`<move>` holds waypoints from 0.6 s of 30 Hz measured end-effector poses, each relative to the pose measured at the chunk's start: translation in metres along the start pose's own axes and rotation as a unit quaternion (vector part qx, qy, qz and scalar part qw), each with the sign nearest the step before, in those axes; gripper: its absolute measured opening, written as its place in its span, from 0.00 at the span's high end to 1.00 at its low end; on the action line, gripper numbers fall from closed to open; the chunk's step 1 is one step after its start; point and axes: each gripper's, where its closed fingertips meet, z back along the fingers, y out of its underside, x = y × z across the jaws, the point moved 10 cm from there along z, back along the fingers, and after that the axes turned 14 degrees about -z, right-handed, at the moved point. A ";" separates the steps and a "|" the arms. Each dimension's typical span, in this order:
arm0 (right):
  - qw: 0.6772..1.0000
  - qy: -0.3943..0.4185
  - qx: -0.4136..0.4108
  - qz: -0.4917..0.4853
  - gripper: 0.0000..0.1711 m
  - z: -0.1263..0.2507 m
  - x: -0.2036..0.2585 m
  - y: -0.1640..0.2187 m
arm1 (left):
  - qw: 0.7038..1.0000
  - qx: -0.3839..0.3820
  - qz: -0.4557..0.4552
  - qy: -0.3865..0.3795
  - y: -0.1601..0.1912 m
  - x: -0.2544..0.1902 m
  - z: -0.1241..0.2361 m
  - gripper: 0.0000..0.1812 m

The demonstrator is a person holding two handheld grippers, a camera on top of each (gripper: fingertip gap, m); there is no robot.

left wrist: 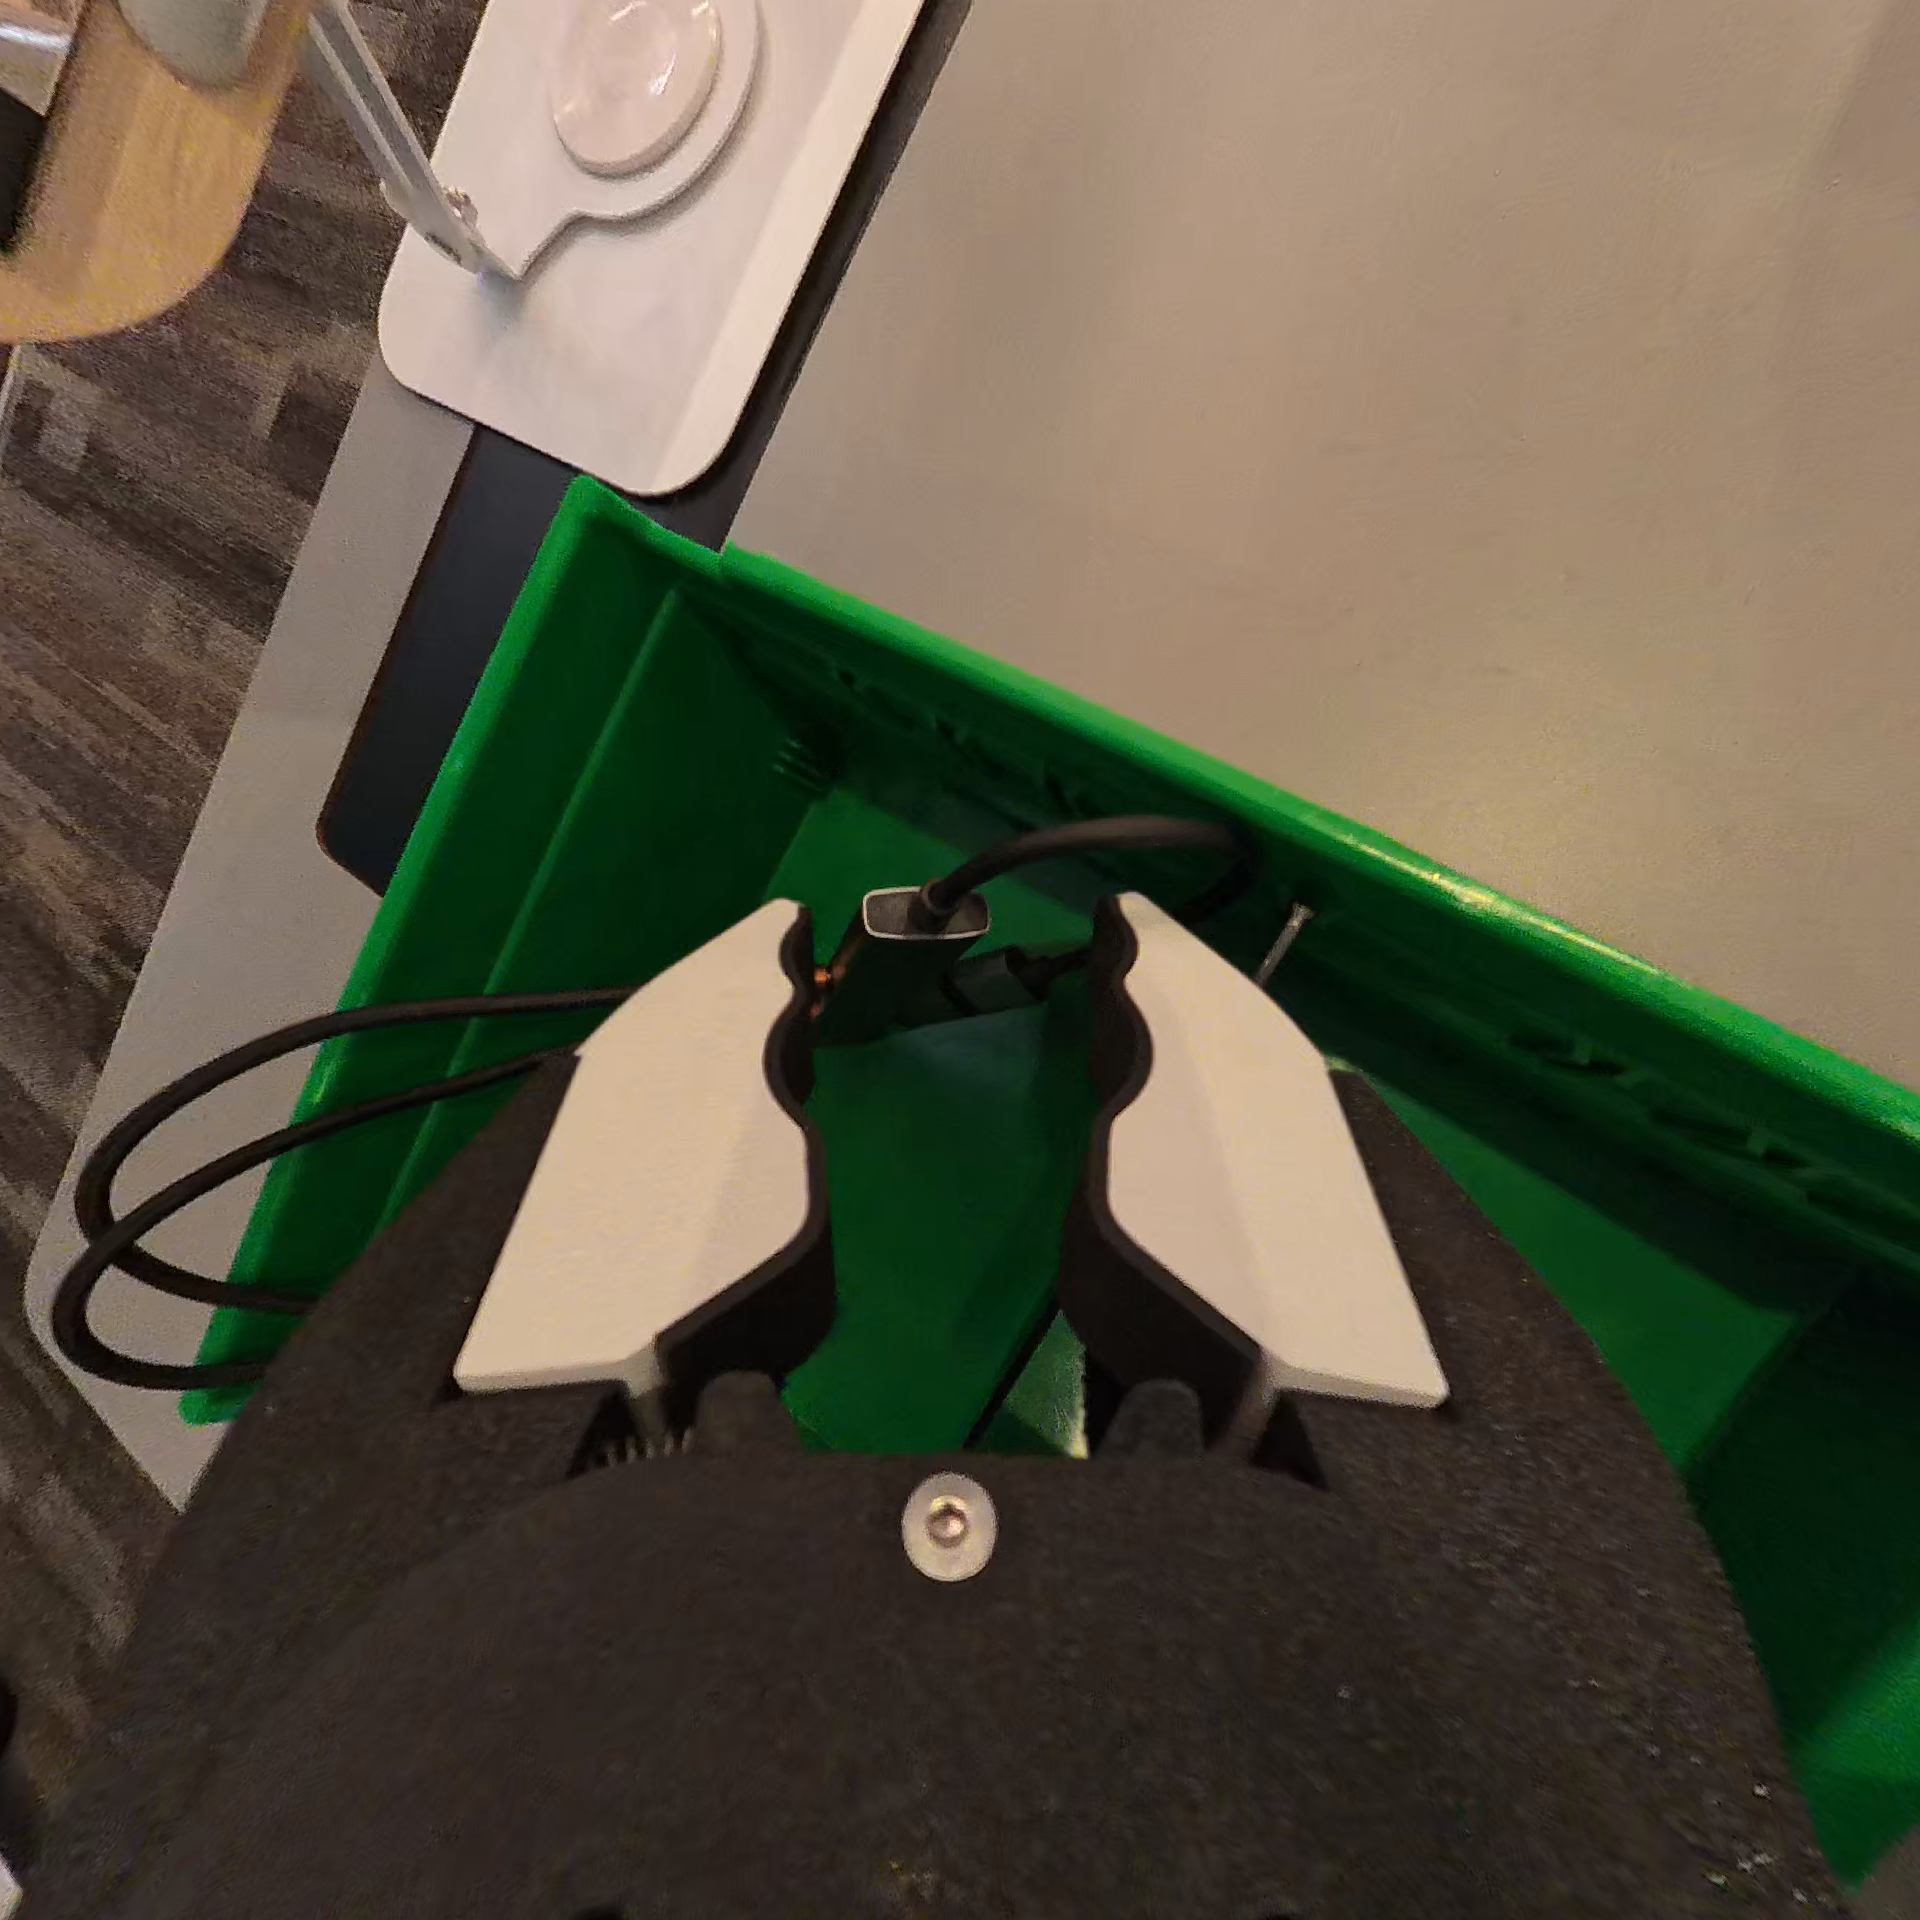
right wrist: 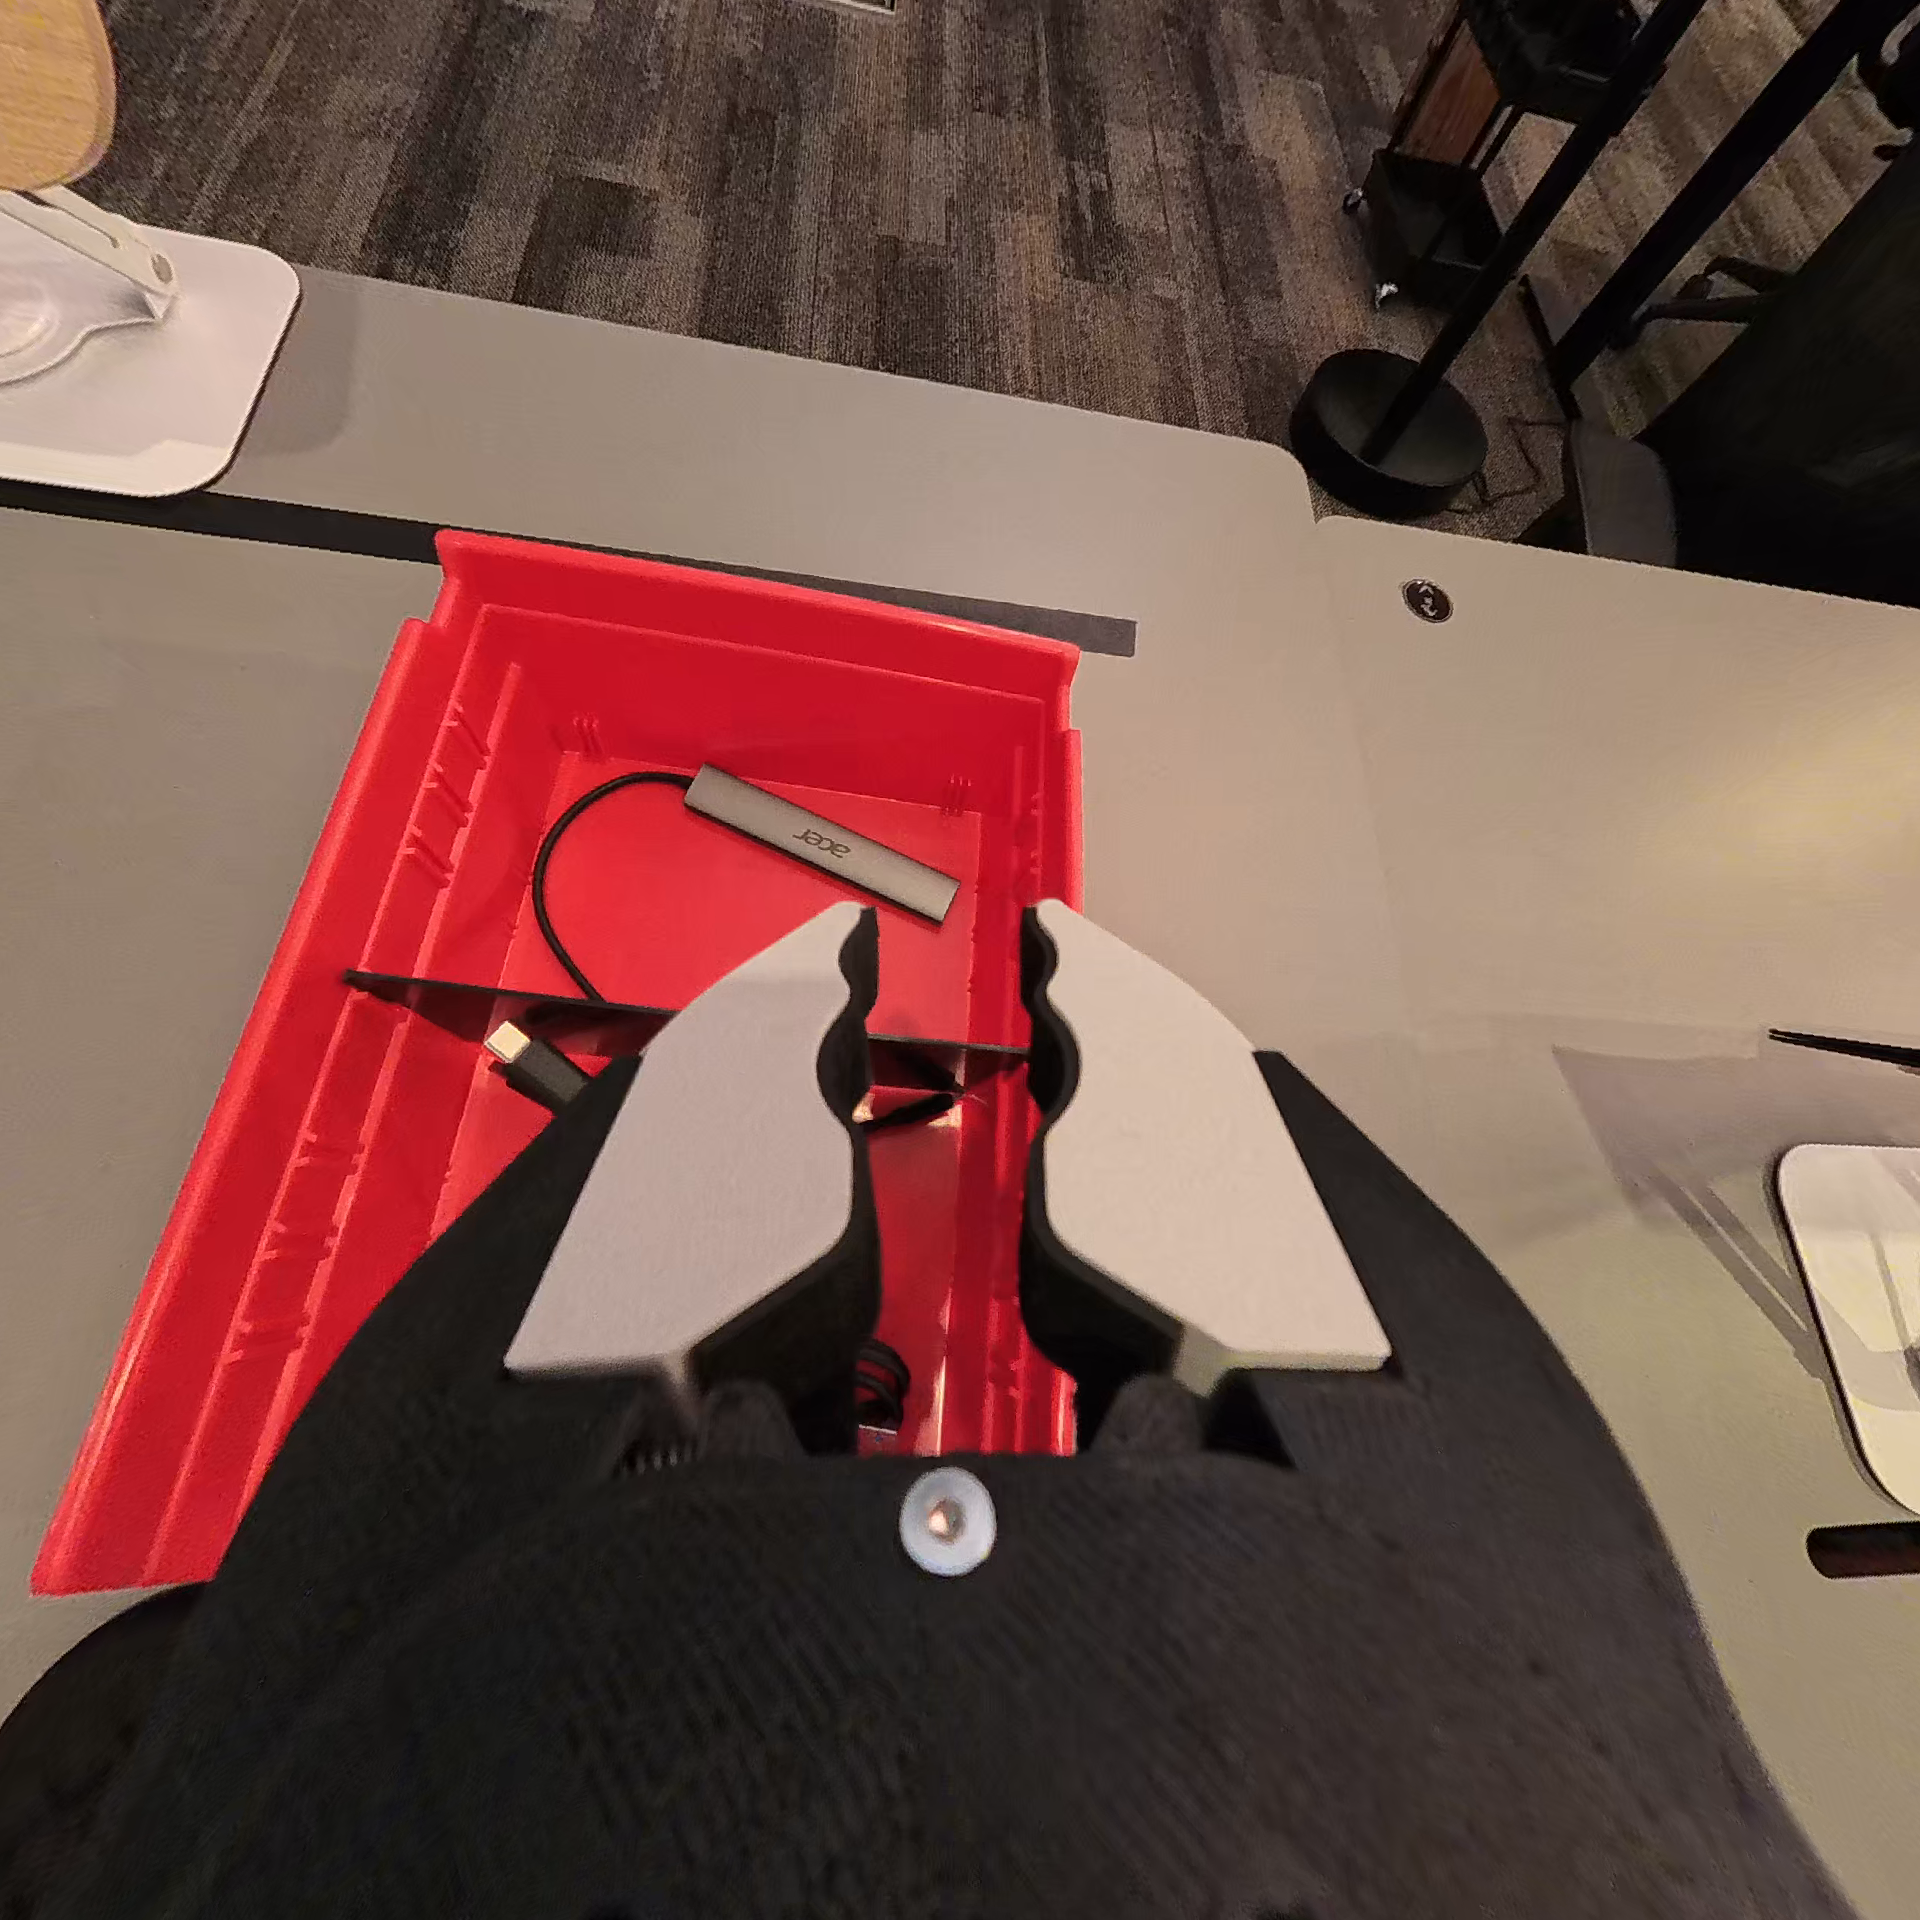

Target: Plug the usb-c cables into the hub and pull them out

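a: both grippers, left (left wrist: 948, 925) and right (right wrist: 948, 925), gape wide, holding nothing.
b: hub (right wrist: 821, 840)?
a: in my red bin (right wrist: 312, 1091), plug (right wrist: 511, 1042) loose beside. its cord (right wrist: 551, 883) could snag my fingers.

Brushed-metal hub (right wrist: 821, 842), glossy plastic bin (right wrist: 727, 623)
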 end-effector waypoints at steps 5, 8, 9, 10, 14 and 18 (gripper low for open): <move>1.000 0.007 0.010 0.007 0.84 -0.001 0.000 0.001 | 1.000 0.006 0.000 -0.008 -0.003 0.002 -0.001 0.72; 1.000 0.005 0.007 0.012 0.84 0.000 0.003 0.001 | 1.000 0.004 -0.003 -0.030 -0.001 0.004 0.001 0.75; 1.000 0.004 0.006 0.014 0.84 0.000 0.003 0.001 | 0.999 0.010 -0.006 -0.038 0.000 0.004 -0.001 0.76; 1.000 0.005 0.006 0.015 0.84 0.000 0.004 0.001 | 0.999 0.018 -0.006 -0.034 0.002 0.004 -0.004 0.76; 1.000 0.006 0.010 0.022 0.84 -0.001 0.006 0.001 | 0.997 0.070 -0.016 -0.026 0.007 0.003 -0.021 0.79; 0.999 0.009 0.014 0.031 0.84 -0.002 0.008 0.001 | 0.997 0.073 -0.024 -0.027 0.007 0.004 -0.025 0.85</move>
